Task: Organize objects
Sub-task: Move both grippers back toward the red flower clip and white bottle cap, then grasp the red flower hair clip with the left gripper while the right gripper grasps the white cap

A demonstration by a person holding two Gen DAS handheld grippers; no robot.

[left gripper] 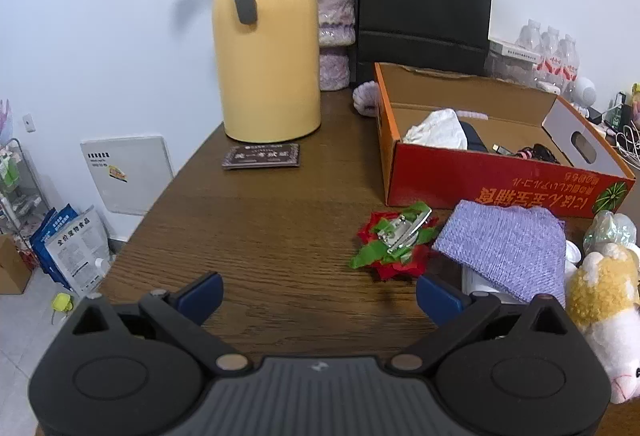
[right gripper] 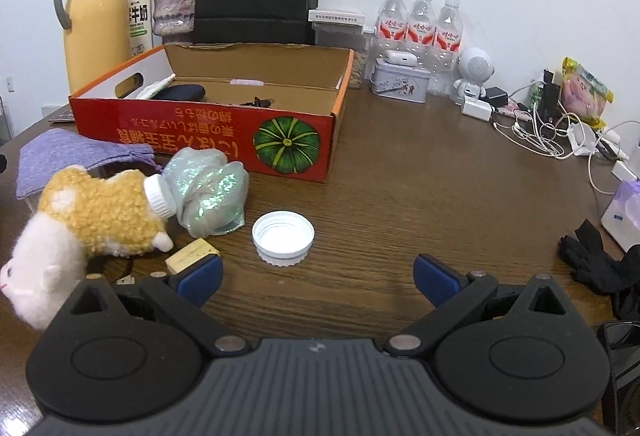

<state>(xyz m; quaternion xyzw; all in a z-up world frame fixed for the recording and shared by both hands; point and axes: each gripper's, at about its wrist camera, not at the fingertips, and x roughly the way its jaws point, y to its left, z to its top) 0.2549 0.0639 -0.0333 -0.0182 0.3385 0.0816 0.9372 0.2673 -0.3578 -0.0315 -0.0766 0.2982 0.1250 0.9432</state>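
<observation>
Over the wooden table, both grippers hover low with nothing between their fingers.

Left gripper: jaws spread wide, empty, touching nothing; bare tabletop lies between the blue pads.

Right gripper: likewise released and wide apart, holding nothing; its left pad sits just beside a small wooden block, though contact cannot be told.

Nearest to the left gripper: a red-and-green flower hair clip lies flat ahead and to the right, metal clasp facing up, touching the edge of a folded purple cloth.

Nearest to the right gripper: a white jar lid lies upside down just ahead, open side up.

Further out: a plush sheep lies on its side against a crumpled iridescent bag with a white-capped bottle neck poking out.

Destination: the red cardboard box stands open behind these, already holding a few items, and looks like the place for the loose things.

Handling, lid: probably light, rigid plastic, smooth; pinching across the ribbed rim should hold better than pressing on the flat face.

Handling, clip: light, floppy fabric petals around a stiff metal clasp; the clasp is the firm part to grip.

Handling, sheep and cloth: soft and compressible, forgiving anywhere, but the cloth may unfold when lifted.

Handling, bag: slippery film, likely to crinkle and slide.
</observation>
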